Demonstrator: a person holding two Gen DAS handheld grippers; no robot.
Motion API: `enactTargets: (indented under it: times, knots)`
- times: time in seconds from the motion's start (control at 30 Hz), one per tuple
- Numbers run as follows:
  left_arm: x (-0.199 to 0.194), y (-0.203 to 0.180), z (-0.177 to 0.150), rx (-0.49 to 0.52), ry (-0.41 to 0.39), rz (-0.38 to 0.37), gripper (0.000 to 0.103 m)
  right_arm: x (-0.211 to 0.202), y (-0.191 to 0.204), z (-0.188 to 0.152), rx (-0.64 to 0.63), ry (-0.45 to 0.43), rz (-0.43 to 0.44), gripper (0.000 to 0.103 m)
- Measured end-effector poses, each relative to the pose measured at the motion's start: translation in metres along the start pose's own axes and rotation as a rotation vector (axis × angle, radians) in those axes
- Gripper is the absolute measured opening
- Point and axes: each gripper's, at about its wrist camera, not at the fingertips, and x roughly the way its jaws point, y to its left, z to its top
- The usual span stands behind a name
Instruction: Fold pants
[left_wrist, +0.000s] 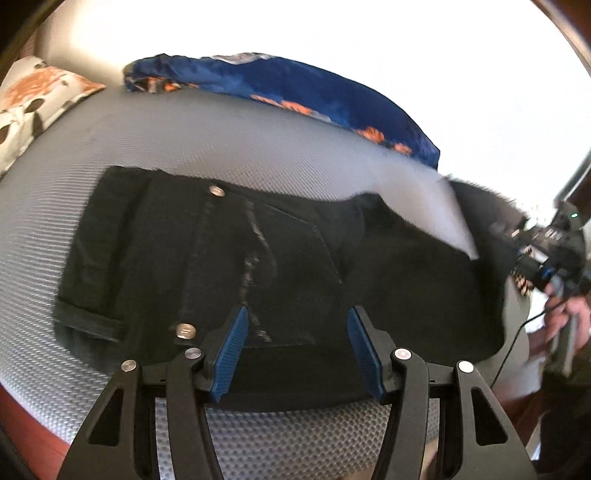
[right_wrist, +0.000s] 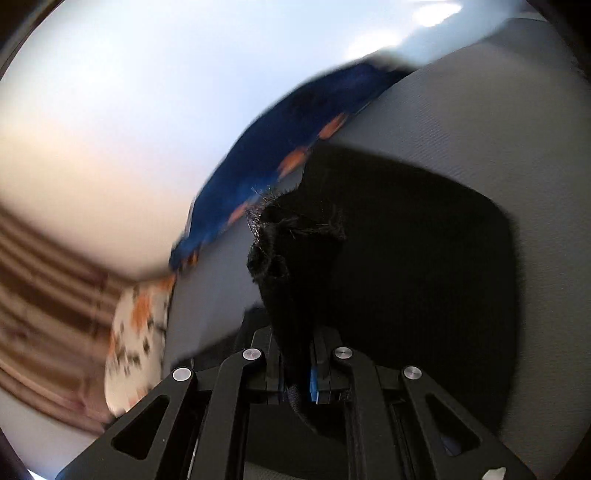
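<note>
Black pants (left_wrist: 229, 258) lie flat on the grey mat, waist to the left, with two metal buttons showing. My left gripper (left_wrist: 297, 312) hovers over their near edge, open, its blue pads (left_wrist: 236, 347) wide apart and gripping nothing. My right gripper (right_wrist: 295, 373) is shut on a bunched pant leg. The frayed hem (right_wrist: 291, 229) sticks out past its fingers, lifted off the mat. In the left wrist view the right gripper (left_wrist: 554, 251) is at the far right, held by a hand (left_wrist: 569, 321), with the raised leg end (left_wrist: 480, 199) trailing from it.
A blue blanket with orange marks (left_wrist: 280, 85) lies along the far side of the grey textured mat (left_wrist: 221, 129). A floral pillow (left_wrist: 33, 107) sits at the far left. The mat's reddish-brown edge (left_wrist: 37, 443) runs along the near left.
</note>
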Motion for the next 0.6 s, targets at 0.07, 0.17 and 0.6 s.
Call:
enactTargets:
  times: [0.07, 0.17, 0.6]
  knots:
    - [-0.006, 0.005, 0.002, -0.008, -0.011, 0.003, 0.057, 0.026, 0.017, -0.015, -0.054, 0.068, -0.01, 0.01]
    - [-0.013, 0.014, 0.003, -0.03, -0.032, -0.001, 0.057, 0.067, 0.039, -0.048, -0.15, 0.193, -0.035, 0.01]
    - [-0.01, 0.003, 0.01, -0.026, -0.026, -0.062, 0.057, 0.09, 0.067, -0.121, -0.443, 0.32, -0.175, 0.016]
